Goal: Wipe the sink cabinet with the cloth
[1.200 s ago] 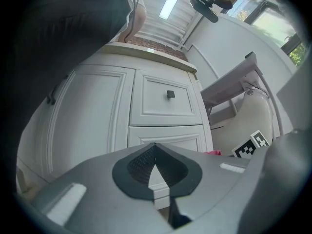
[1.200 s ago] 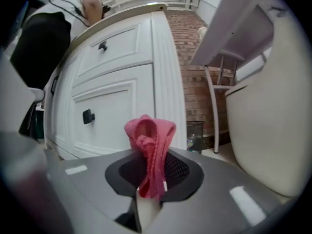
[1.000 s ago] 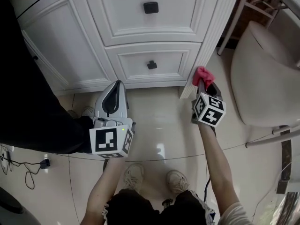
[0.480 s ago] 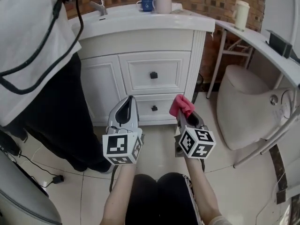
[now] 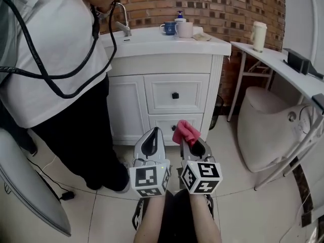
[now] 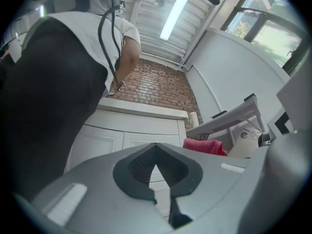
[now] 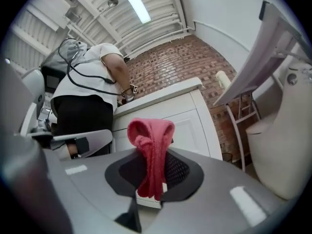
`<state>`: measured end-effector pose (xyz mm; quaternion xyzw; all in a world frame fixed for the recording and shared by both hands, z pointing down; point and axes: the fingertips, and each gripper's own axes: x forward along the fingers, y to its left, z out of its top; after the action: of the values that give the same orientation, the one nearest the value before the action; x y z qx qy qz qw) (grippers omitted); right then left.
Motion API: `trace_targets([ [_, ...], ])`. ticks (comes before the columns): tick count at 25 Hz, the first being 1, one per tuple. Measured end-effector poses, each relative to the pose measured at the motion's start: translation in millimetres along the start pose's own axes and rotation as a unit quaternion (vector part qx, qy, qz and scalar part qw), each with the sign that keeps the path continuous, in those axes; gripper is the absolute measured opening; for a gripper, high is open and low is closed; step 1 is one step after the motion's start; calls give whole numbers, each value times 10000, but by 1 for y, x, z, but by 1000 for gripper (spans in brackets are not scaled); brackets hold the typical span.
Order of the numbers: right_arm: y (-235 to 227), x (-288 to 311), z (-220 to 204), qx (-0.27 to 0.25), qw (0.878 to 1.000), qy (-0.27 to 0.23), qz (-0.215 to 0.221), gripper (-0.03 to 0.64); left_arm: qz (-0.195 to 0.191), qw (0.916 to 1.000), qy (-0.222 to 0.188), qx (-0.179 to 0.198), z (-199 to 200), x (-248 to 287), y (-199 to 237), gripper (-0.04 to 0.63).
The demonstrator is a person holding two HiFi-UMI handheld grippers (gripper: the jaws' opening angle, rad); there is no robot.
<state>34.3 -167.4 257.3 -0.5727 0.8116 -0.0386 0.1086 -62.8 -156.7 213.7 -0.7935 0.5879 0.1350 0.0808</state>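
the right gripper (image 5: 188, 140) pinches the cloth (image 5: 185, 131) by a thin fold, most of it bunched above the tips, so a hard drag on the cabinet (image 5: 162, 64) ahead could, i judge, pull it loose. the left gripper (image 5: 152, 136), pressed together on nothing, hangs just beside it. a person (image 5: 50, 59) crowds the door (image 5: 126, 105) left of both grippers and a chair (image 5: 260, 125) sits right, leaving the drawers (image 5: 187, 92) ahead open
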Motion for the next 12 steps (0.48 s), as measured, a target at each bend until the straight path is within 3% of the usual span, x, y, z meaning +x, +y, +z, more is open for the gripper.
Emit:
trace_targets([
  [12, 2, -6, 11, -373, 9990, -229, 53, 63, -225, 9997, -57, 32, -1, 5, -13, 14],
])
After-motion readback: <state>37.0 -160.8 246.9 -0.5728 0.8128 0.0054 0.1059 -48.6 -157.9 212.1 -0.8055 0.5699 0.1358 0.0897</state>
